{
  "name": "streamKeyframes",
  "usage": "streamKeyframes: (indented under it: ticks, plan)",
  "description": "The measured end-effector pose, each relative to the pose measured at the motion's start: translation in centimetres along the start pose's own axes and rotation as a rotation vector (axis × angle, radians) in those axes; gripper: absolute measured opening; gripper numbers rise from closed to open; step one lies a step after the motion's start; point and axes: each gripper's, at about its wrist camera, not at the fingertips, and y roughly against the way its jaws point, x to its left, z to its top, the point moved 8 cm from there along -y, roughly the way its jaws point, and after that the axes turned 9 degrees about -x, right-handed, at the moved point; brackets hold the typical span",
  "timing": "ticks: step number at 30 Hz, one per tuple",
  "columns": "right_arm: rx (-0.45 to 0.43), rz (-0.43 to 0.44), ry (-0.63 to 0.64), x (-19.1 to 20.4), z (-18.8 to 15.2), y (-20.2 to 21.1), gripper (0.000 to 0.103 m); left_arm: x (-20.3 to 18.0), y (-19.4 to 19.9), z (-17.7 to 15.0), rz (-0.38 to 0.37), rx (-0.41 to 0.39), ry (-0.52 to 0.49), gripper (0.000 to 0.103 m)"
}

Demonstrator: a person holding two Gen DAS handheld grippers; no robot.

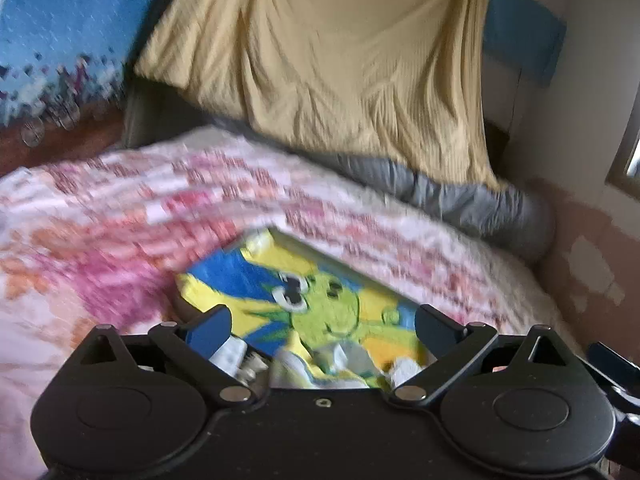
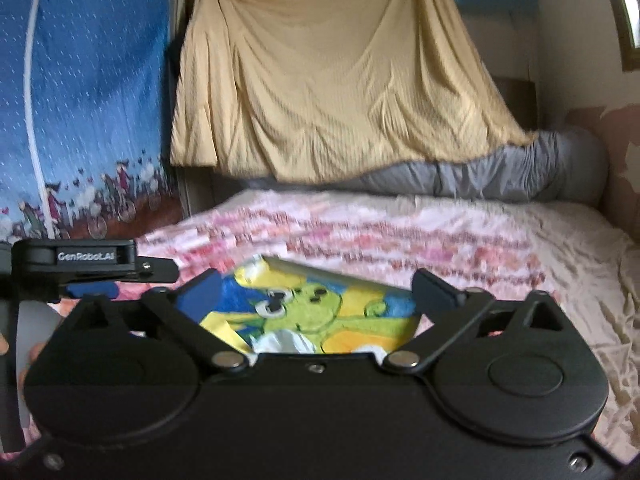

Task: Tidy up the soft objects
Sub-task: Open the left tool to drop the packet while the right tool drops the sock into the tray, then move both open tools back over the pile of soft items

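A small folded towel (image 1: 320, 300) printed with a green cartoon figure on blue and yellow lies on the pink flowered bedspread (image 1: 120, 240). My left gripper (image 1: 322, 316) stands open, its fingers wide on either side of the towel's near end, which bunches against the gripper body. The right wrist view shows the same towel (image 2: 312, 304) between the spread fingers of my right gripper (image 2: 316, 284), also open. The left gripper's housing (image 2: 86, 258) sits close at the left there, held by a hand (image 2: 32, 354). Both views are blurred.
A yellow sheet (image 2: 320, 80) hangs over the head of the bed, with a grey rolled quilt (image 2: 520, 172) below it. A blue printed curtain (image 2: 80, 100) stands at the left. A pink wall (image 1: 592, 260) and a window edge (image 1: 632, 152) close off the right.
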Motion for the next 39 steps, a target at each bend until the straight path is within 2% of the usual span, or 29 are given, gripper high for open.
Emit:
streamKeyframes:
  ticks: [5, 8, 17, 23, 32, 39]
  plan:
    - [-0.094, -0.022, 0.016, 2.1, 1.4, 3.0, 0.102, 1.0, 4.6, 1.7, -0.009, -0.121, -0.007, 0.102]
    - [-0.158, -0.029, 0.023, 2.8, 2.2, 4.3, 0.103, 1.3, 7.3, 2.0, -0.018, -0.174, -0.045, 0.102]
    - [-0.291, -0.041, -0.032, 5.0, 2.2, 8.5, 0.103, 2.8, 13.8, 1.0, -0.032, -0.304, -0.147, 0.102]
    - [-0.331, -0.065, -0.053, 5.0, 1.7, 9.0, 0.103, 4.9, 16.5, -0.6, -0.033, -0.329, -0.158, 0.102]
    - [-0.289, -0.092, -0.018, 5.9, -1.8, 11.2, 0.103, 7.9, 18.8, -3.4, -0.061, -0.342, -0.2, 0.102]
    - [-0.251, -0.136, -0.009, 6.4, -3.6, 12.4, 0.103, 10.2, 19.3, -6.1, -0.075, -0.302, -0.219, 0.102]
